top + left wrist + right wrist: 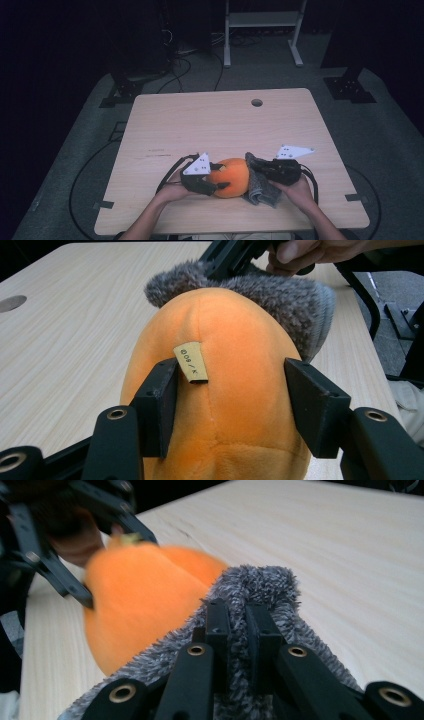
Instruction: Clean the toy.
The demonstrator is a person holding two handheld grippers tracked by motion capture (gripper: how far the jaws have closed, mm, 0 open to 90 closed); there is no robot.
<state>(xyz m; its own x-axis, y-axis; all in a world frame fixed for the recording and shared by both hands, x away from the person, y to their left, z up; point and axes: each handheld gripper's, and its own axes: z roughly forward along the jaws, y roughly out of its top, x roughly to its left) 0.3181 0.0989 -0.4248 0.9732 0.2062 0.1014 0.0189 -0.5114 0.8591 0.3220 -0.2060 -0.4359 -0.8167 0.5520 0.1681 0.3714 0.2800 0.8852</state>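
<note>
An orange plush toy (231, 176) lies near the table's front edge, with a fuzzy grey sock-like cover (259, 182) against its right end. My left gripper (212, 186) is shut on the orange plush (225, 390), its jaws pressing both sides; a small tan label (191, 362) sits between them. My right gripper (262, 170) is shut on a fold of the grey cover (260, 587), its fingers nearly touching. In the right gripper view the orange plush (135, 605) bulges out of the cover's left side, with the left gripper behind it.
The light wooden table (220, 120) has a round cable hole (256, 102) at the back. Cables trail from both grippers over the front edge. A white frame (262, 30) and dark stands rise on the floor beyond the table.
</note>
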